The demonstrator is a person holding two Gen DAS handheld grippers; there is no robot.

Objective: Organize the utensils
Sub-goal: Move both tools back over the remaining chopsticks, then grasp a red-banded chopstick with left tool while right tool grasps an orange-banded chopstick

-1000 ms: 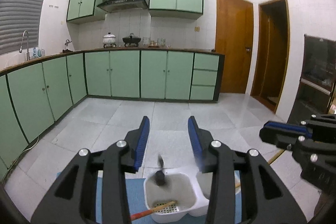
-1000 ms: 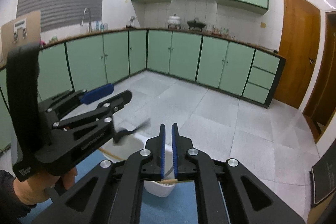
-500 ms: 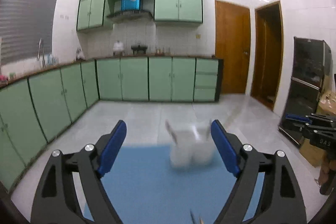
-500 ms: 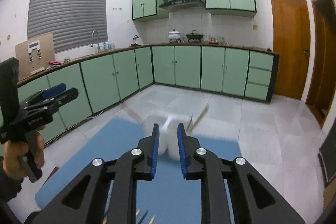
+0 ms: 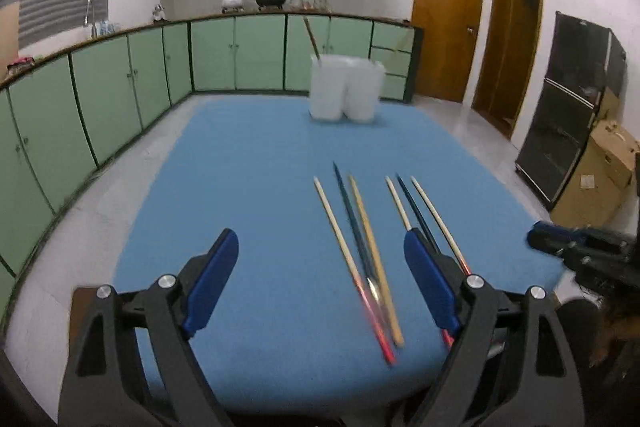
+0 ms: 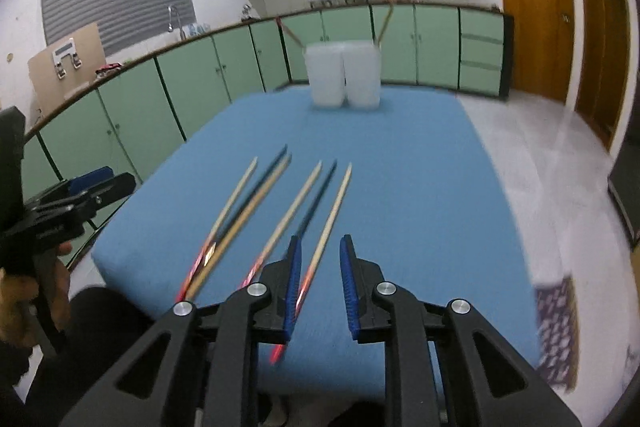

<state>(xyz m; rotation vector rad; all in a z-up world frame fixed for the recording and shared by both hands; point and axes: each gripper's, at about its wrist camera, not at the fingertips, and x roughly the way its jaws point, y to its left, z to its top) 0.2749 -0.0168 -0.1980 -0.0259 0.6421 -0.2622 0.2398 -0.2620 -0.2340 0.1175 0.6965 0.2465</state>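
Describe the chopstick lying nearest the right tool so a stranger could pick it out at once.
Start at the blue mat with the white holder at its far edge. Six chopsticks lie on the mat's near part in two groups of three. Take the right-hand group's rightmost stick: the pale chopstick beside a dark one, its red end running between the fingers of the right tool.

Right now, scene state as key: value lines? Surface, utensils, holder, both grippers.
surface: blue mat
loose utensils: six chopsticks lying on the mat, in two groups of three
holder: white two-compartment holder at the mat's far end, upright, chopsticks leaning out of it
left hand-held gripper: open, empty, above the mat
right hand-held gripper: open, empty, over the rightmost chopstick's near end
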